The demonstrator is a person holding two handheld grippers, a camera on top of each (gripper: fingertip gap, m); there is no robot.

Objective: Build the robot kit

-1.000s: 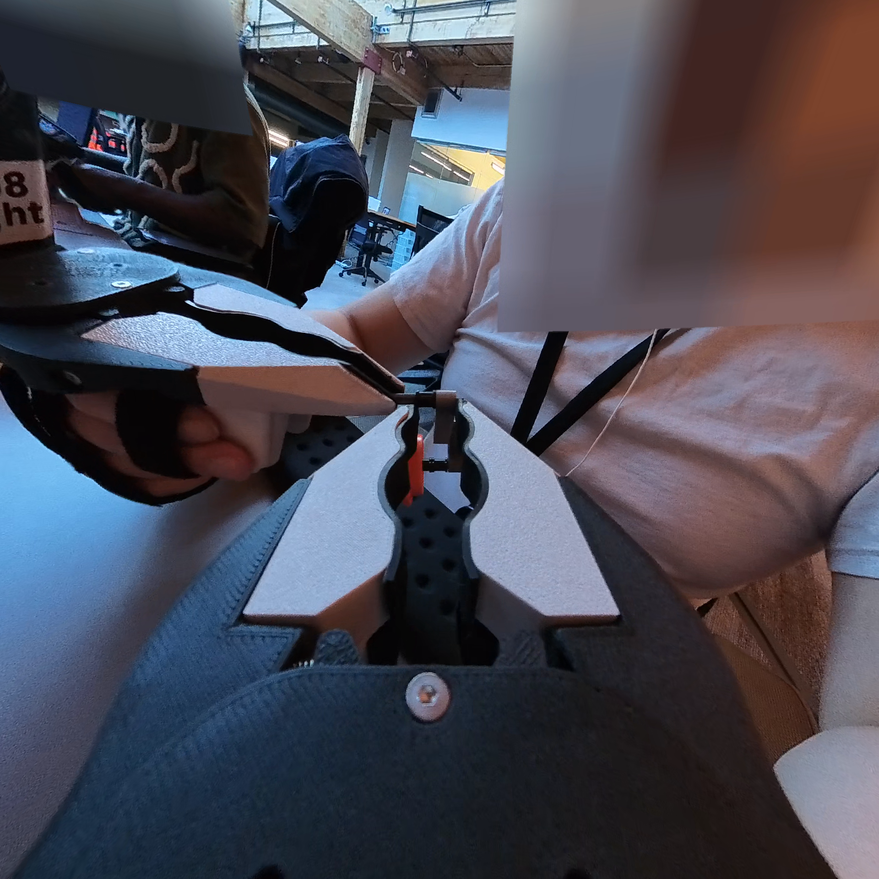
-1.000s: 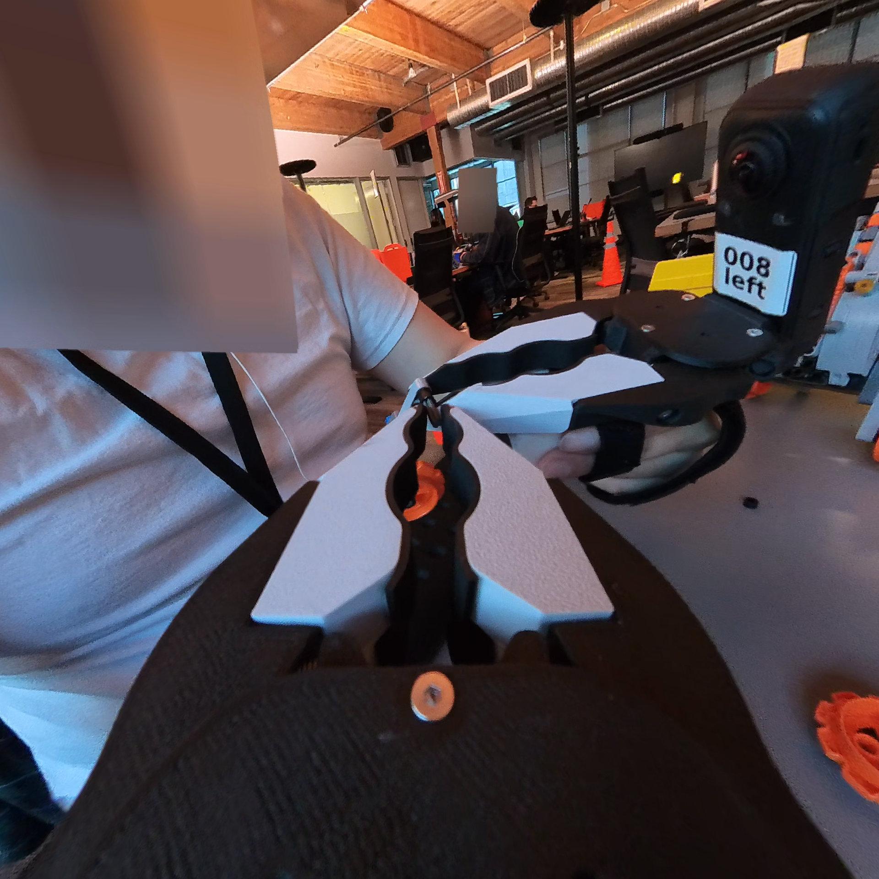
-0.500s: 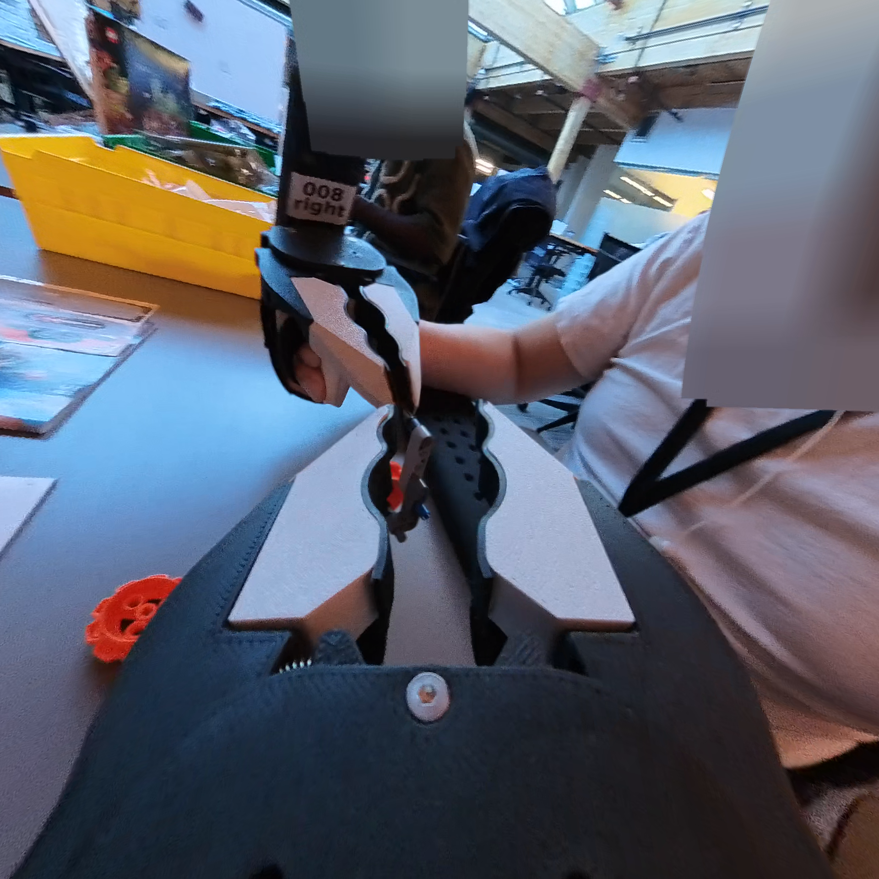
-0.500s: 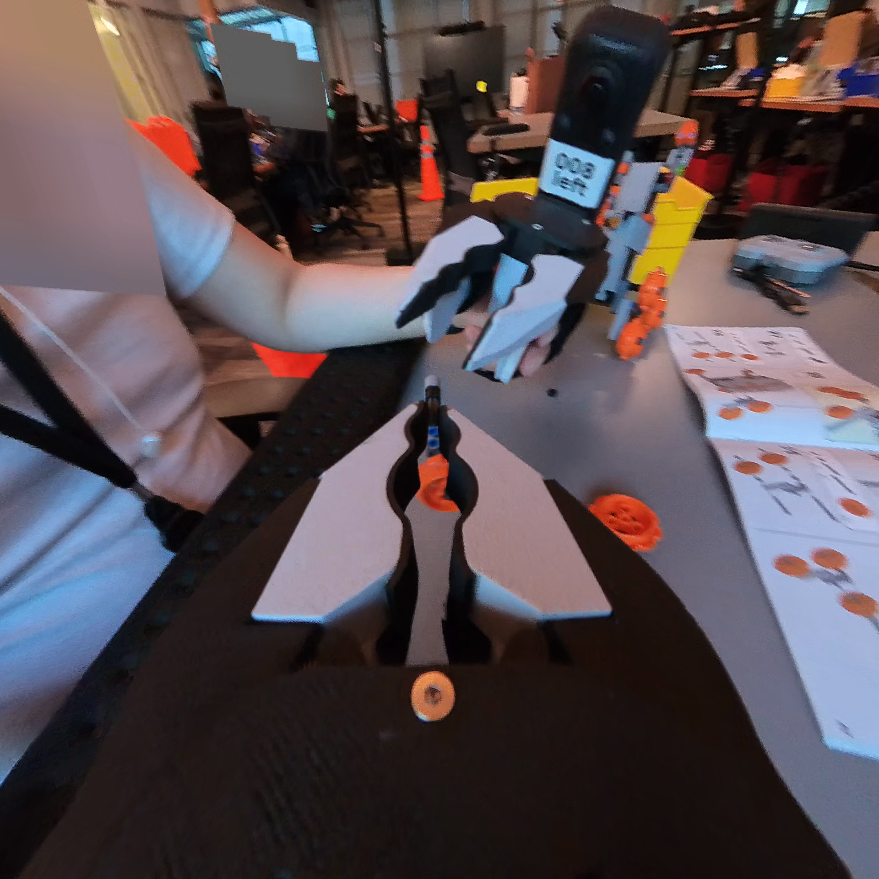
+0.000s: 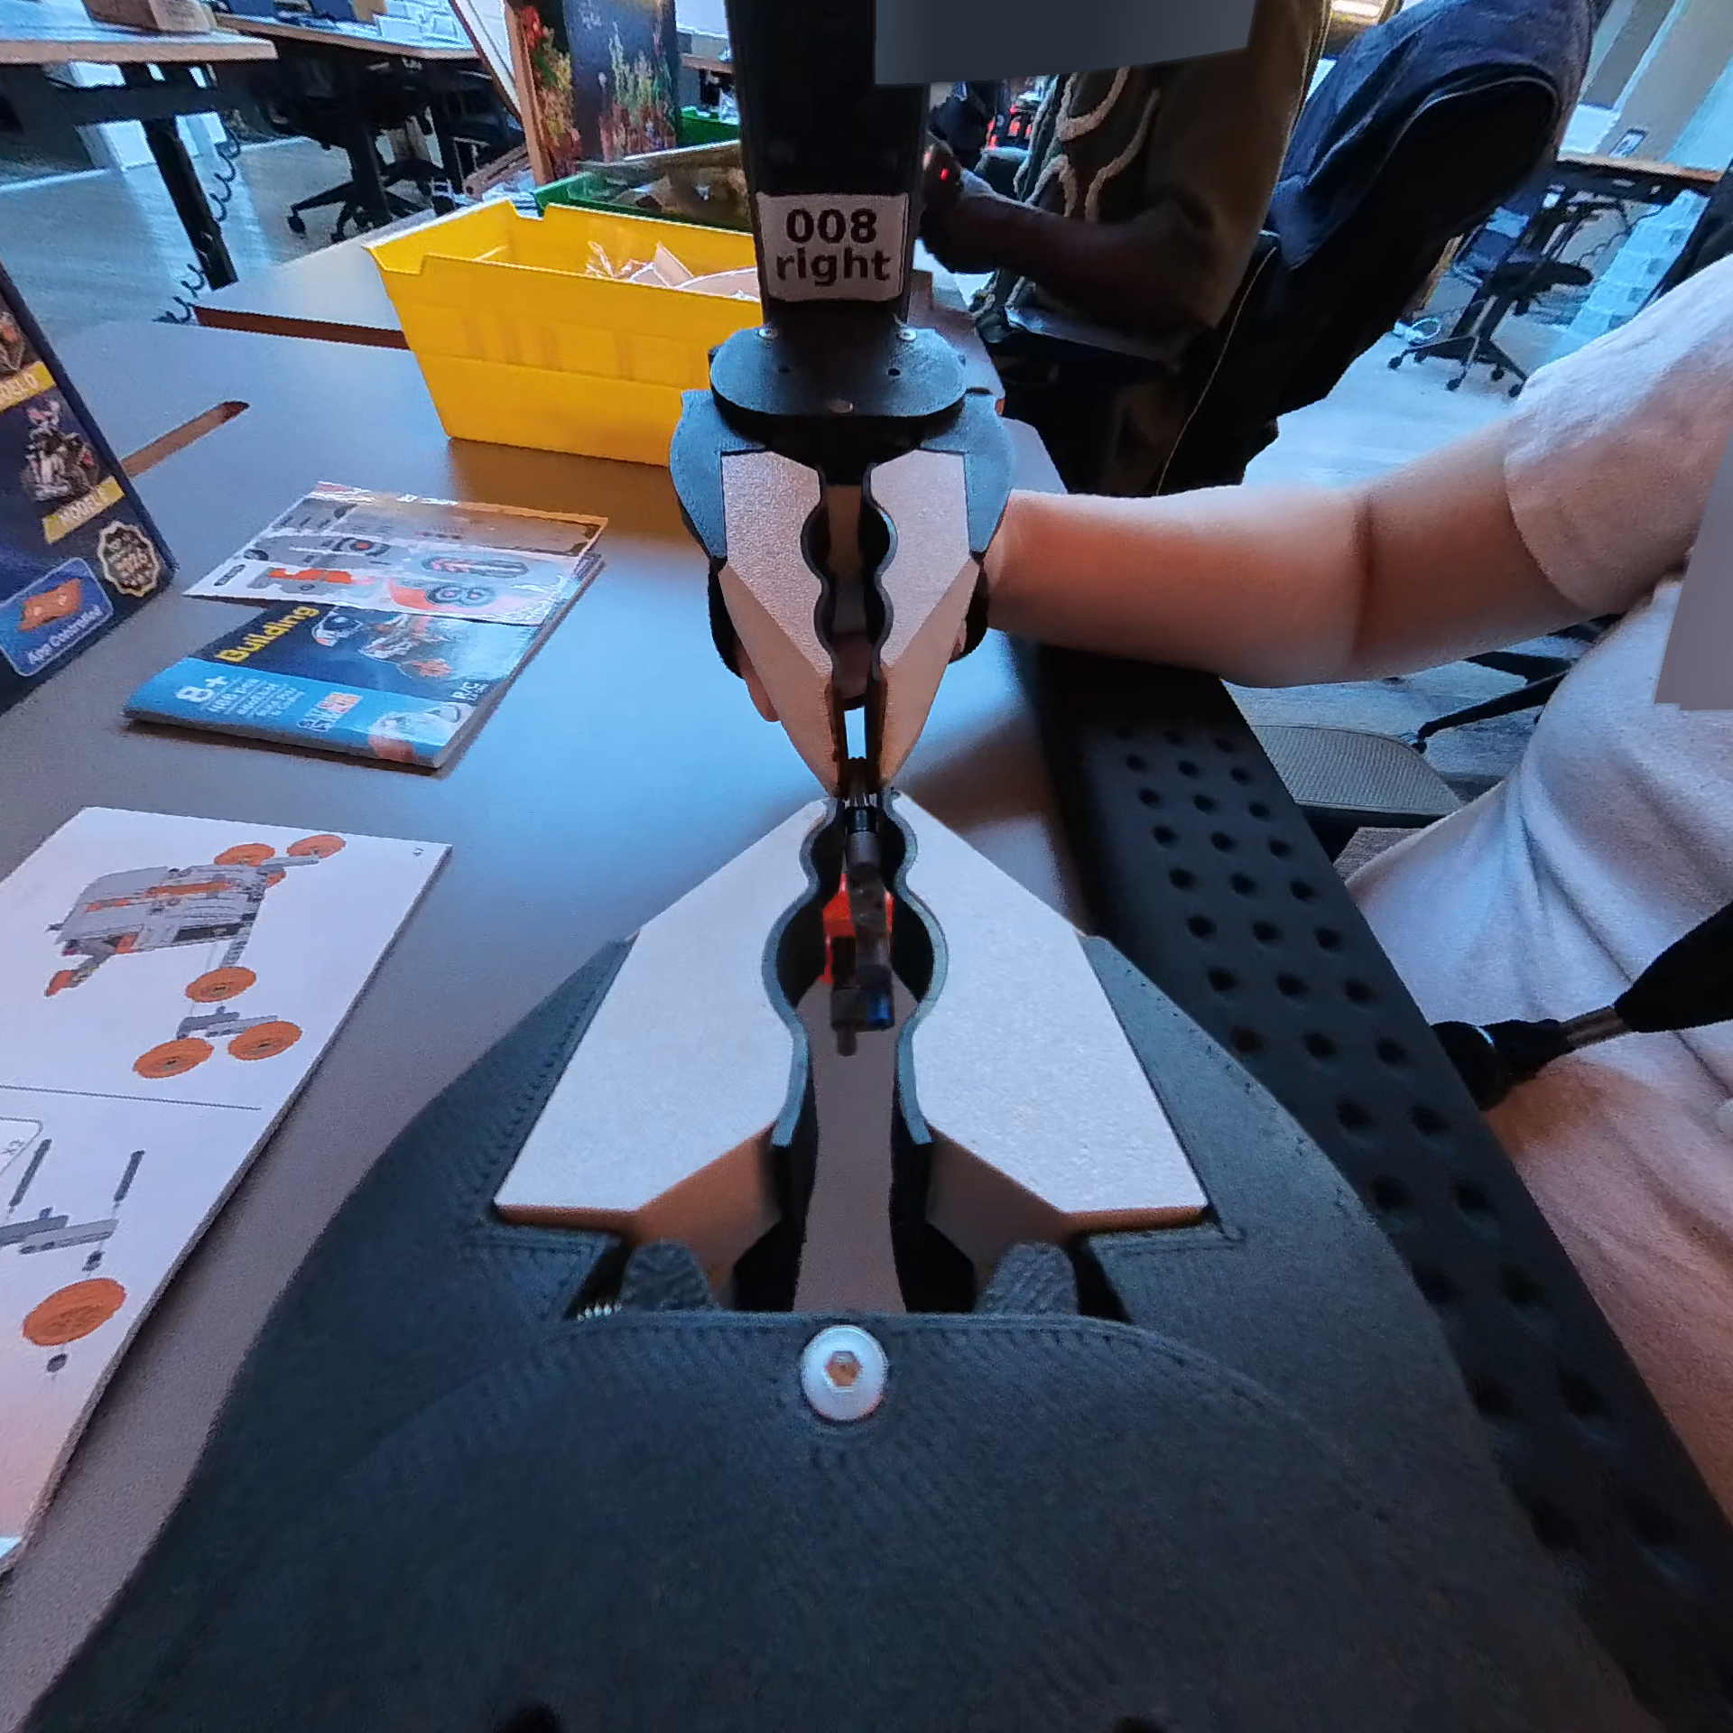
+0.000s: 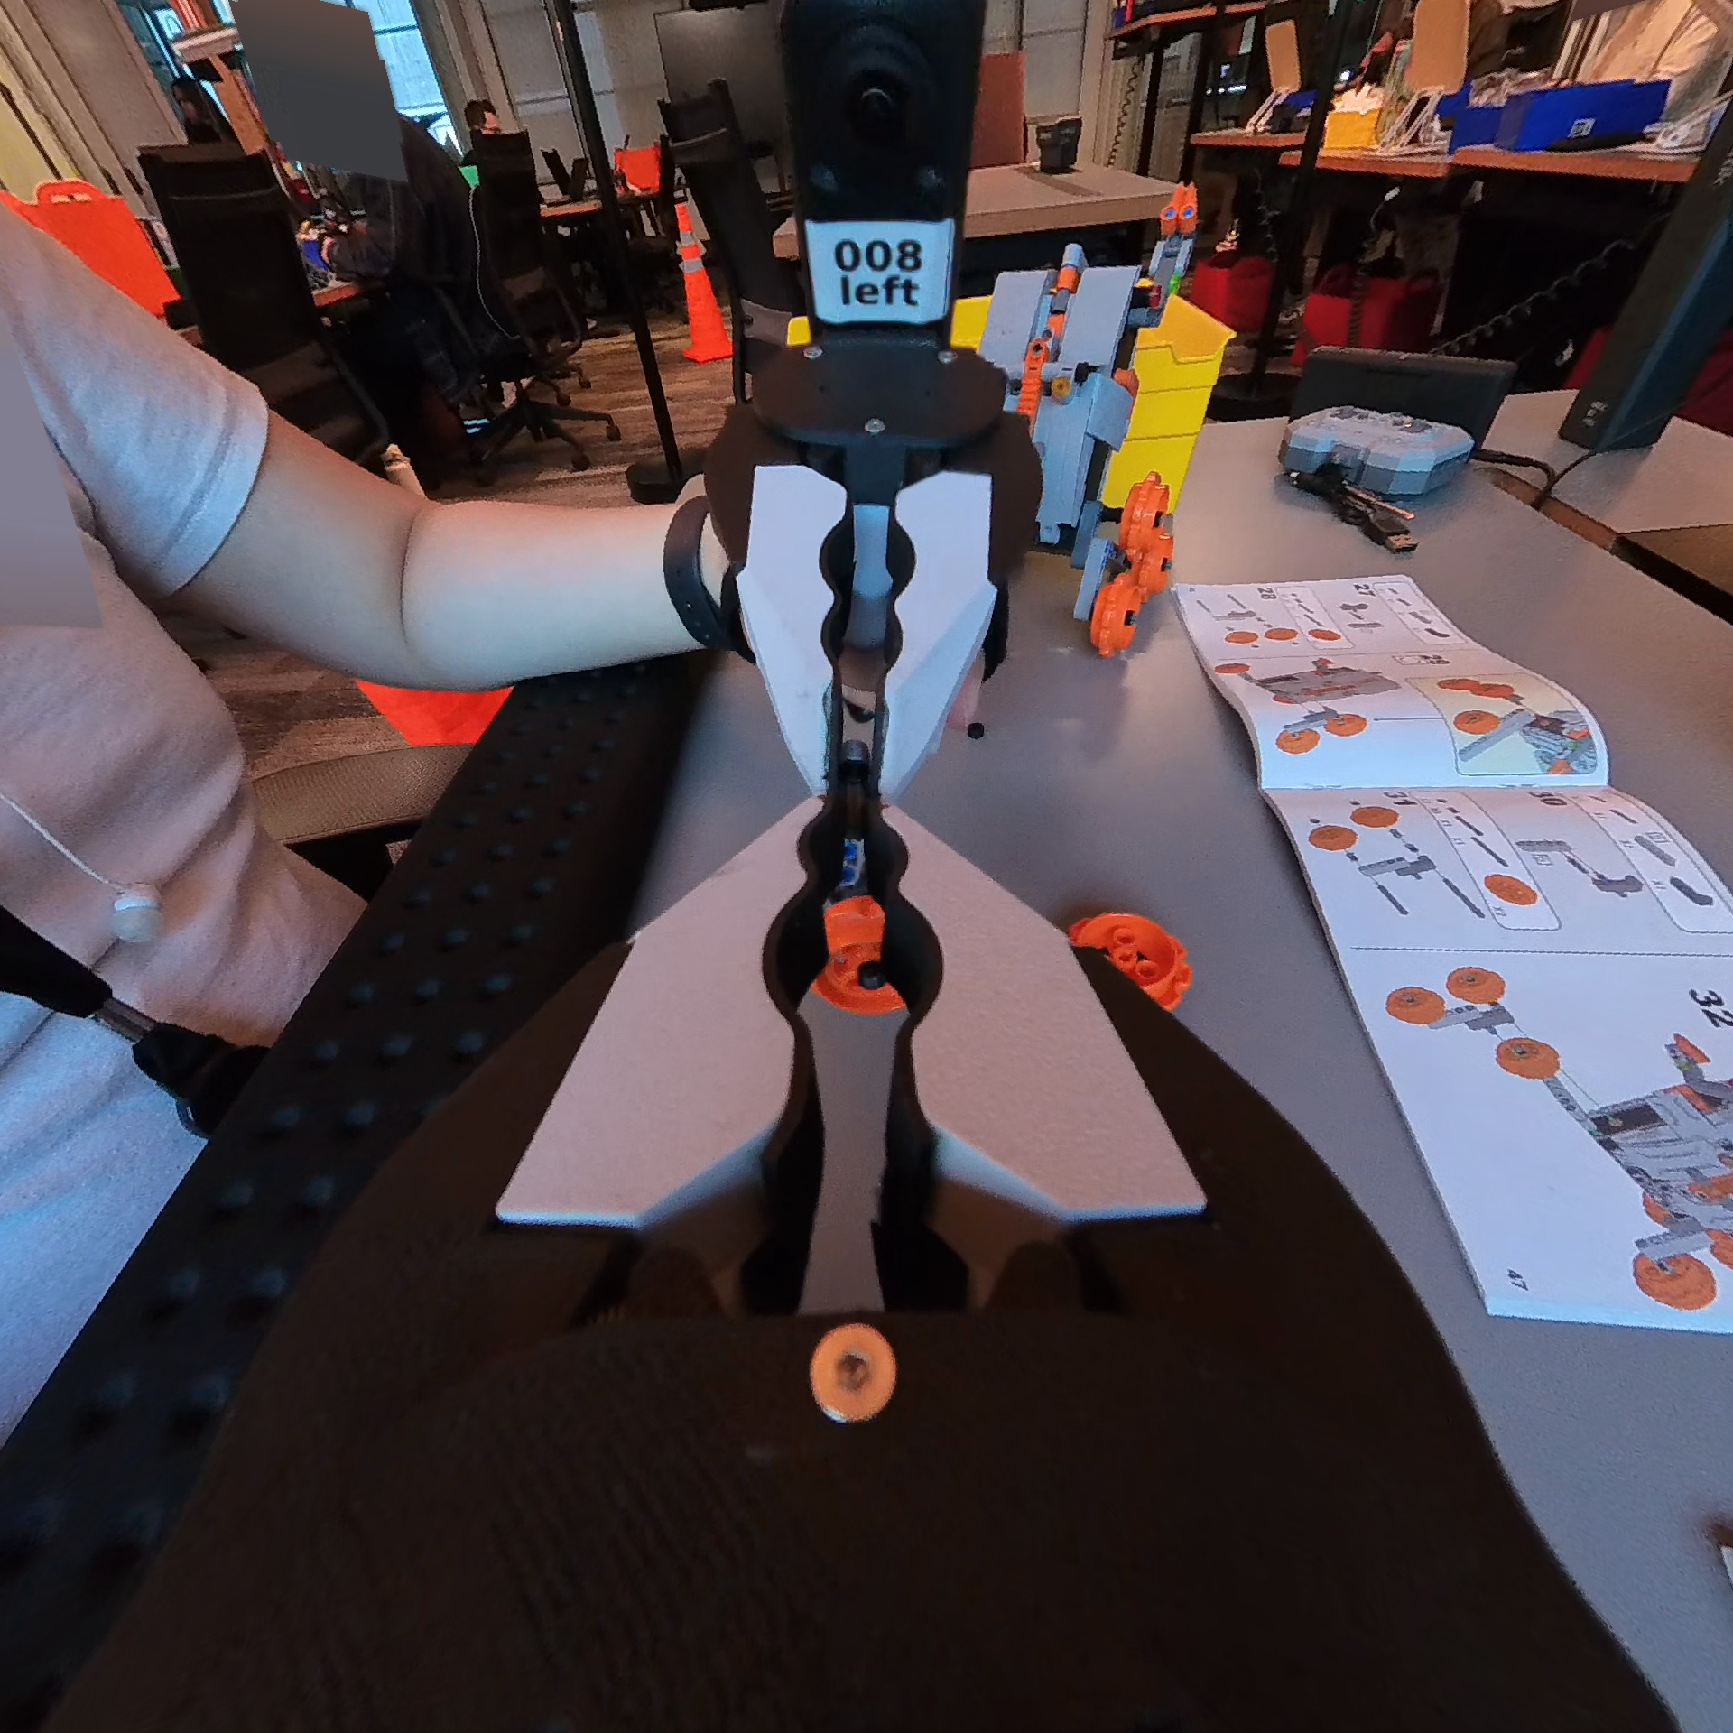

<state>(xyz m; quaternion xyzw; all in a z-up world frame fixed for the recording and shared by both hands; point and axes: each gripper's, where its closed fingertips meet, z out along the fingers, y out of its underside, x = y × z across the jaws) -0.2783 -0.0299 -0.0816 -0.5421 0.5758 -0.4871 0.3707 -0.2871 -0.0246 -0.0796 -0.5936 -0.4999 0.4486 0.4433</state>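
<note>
Both grippers' fingers clamp one small assembly (image 5: 858, 928); only the right view shows a loose wheel (image 6: 1130, 956).

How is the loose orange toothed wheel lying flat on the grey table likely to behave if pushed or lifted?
The orange wheel lies flat on the table, so a push would probably slide it rather than roll it. It looks like small moulded plastic, so likely stiff and light. Its toothed rim and holes should make it fairly easy to grip.
</note>
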